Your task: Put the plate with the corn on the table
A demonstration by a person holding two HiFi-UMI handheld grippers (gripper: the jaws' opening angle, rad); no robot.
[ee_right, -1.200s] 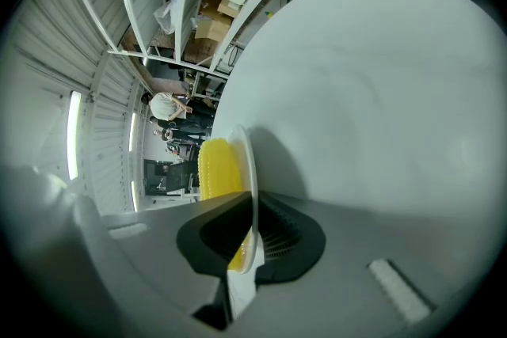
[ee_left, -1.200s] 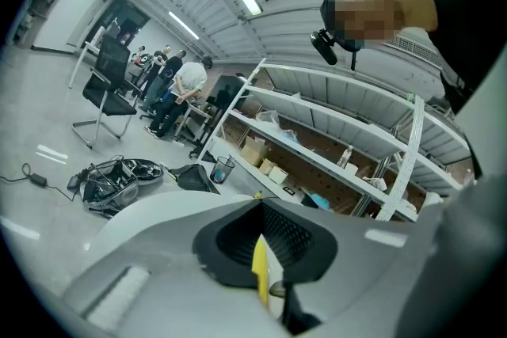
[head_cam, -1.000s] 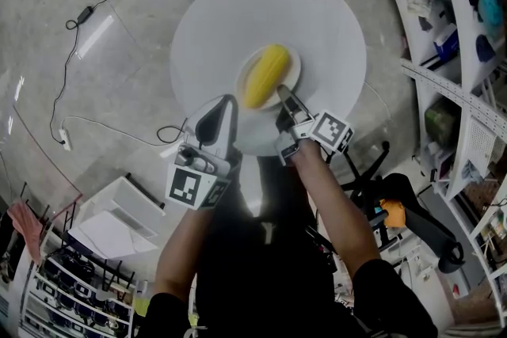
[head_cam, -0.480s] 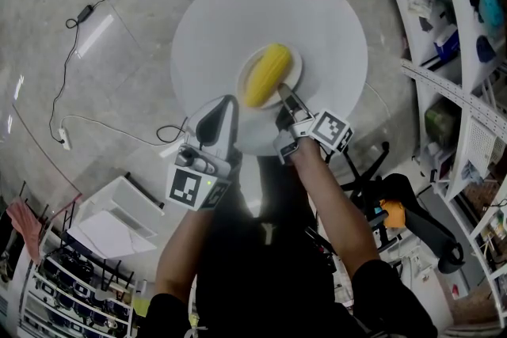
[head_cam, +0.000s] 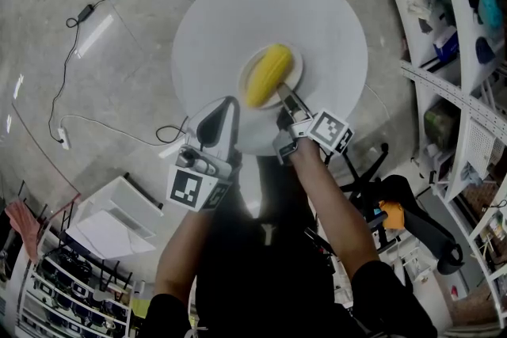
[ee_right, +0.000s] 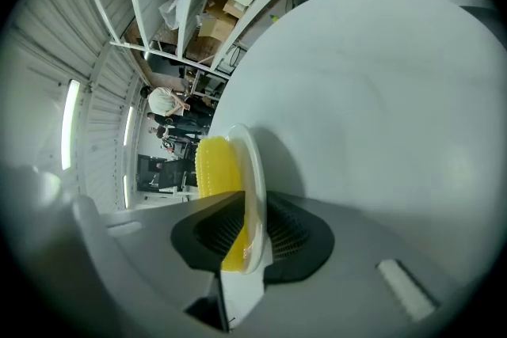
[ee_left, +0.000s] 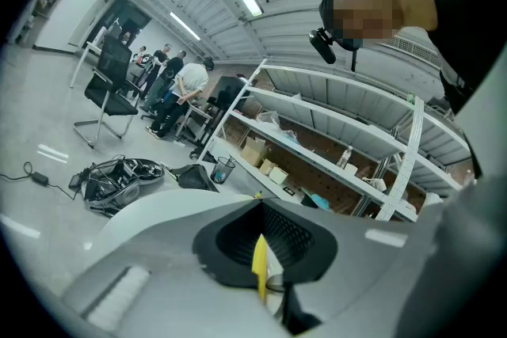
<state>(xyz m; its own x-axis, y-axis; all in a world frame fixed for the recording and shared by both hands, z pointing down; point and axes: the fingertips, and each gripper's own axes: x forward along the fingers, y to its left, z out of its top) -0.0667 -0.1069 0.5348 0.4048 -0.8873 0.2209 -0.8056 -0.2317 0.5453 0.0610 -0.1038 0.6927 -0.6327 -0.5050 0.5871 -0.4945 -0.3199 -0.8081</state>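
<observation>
The round white worktop [head_cam: 333,20] carries a small white plate [head_cam: 295,72] flat near its middle, slightly toward the near edge. One yellow corn [head_cam: 266,75] cob lies slantwise across the plate.

The right hand-held gripper [head_cam: 282,94] reaches in from the near edge. Its tips are at the near rim of the plate. In the right gripper view the rim stands between its two black pads, with the cob's end on the upper face. The jaws are opening: a gap shows between one pad and the rim, so the plate is no longer pinched.

The left hand-held gripper [head_cam: 230,104] hangs at the near edge of the worktop, just beside the plate and not touching it. Its jaws are drawn together to a thin slit with nothing in them.

Compared with a second ago, the plate, the cob and both grippers sit almost exactly where they were. Only the right jaws have changed, loosening off the rim.
</observation>
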